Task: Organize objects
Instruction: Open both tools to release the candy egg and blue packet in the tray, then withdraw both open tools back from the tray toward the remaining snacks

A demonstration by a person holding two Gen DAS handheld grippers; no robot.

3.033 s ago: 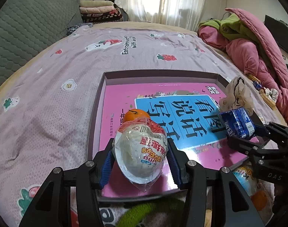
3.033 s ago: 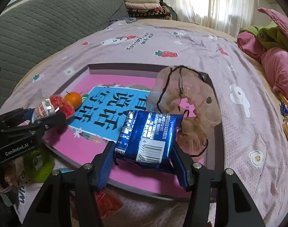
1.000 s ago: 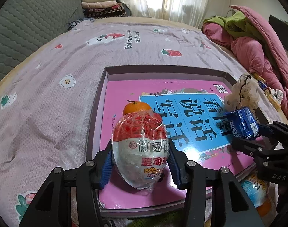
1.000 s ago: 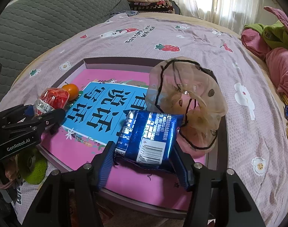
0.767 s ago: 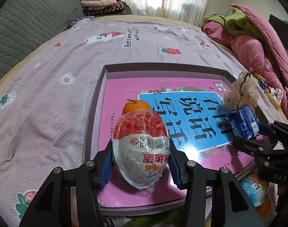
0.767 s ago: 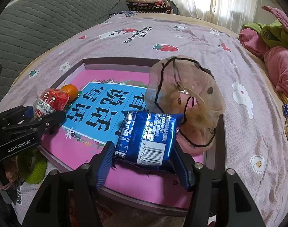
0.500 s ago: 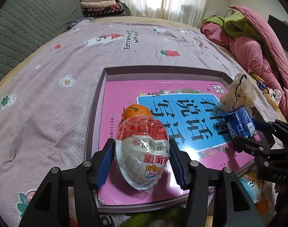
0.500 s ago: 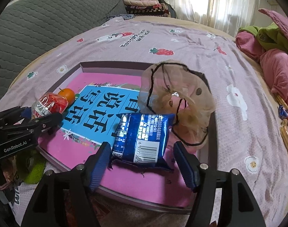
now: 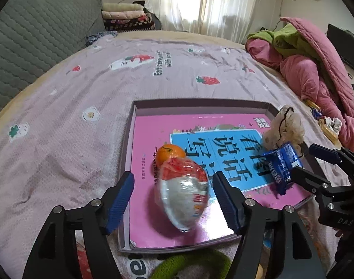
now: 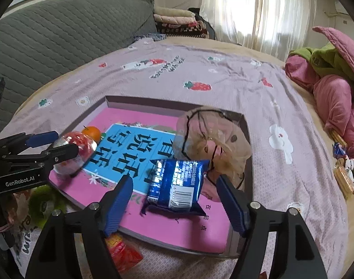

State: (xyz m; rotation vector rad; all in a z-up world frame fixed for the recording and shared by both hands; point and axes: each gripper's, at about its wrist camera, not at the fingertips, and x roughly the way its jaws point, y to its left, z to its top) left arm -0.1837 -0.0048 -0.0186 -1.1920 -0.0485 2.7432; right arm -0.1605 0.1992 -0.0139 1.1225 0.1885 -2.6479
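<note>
Your left gripper (image 9: 172, 203) has just been opening and is clear of the plastic-wrapped red-and-white egg-shaped toy (image 9: 182, 194), which lies near the left edge of the shallow grey cardboard tray (image 9: 128, 139). Your right gripper (image 10: 174, 201) has likewise spread off the shiny blue snack packet (image 10: 178, 184), lying near the tray's front right corner.

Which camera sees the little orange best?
The left wrist view: the orange sits near the middle, with only its lower part behind the wrapped egg toy. The right wrist view shows it small and far off.
</note>
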